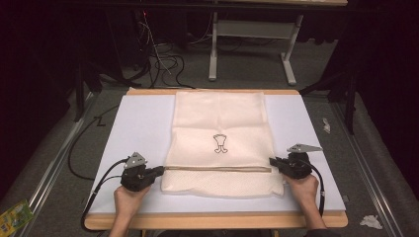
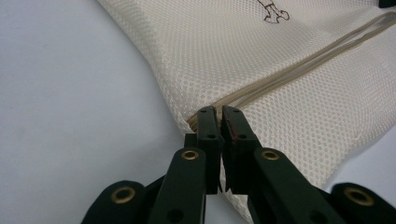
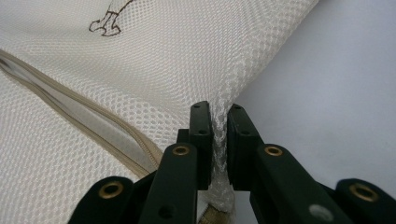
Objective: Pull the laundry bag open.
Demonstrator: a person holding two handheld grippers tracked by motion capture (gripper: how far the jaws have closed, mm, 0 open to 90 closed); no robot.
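Mesh bag (image 3: 154, 70) edge sits between the right claw (image 3: 219, 116) jaws.

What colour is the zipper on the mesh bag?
Beige, a bit darker than the cream bag. The zipper shows best in the right gripper view.

the tabletop (image 1: 143, 123) is a pale lavender-white sheet on a wooden board whose edge shows at the top and bottom of the frame. around it lies grey carpet floor (image 1: 247, 74). a white metal frame stand (image 1: 213, 49) rises at upper centre. black cables (image 1: 163, 61) tangle at upper left. the far room is dark. a crumpled white scrap (image 1: 370, 221) lies at lower right, a yellow-green packet (image 1: 15, 216) at lower left.
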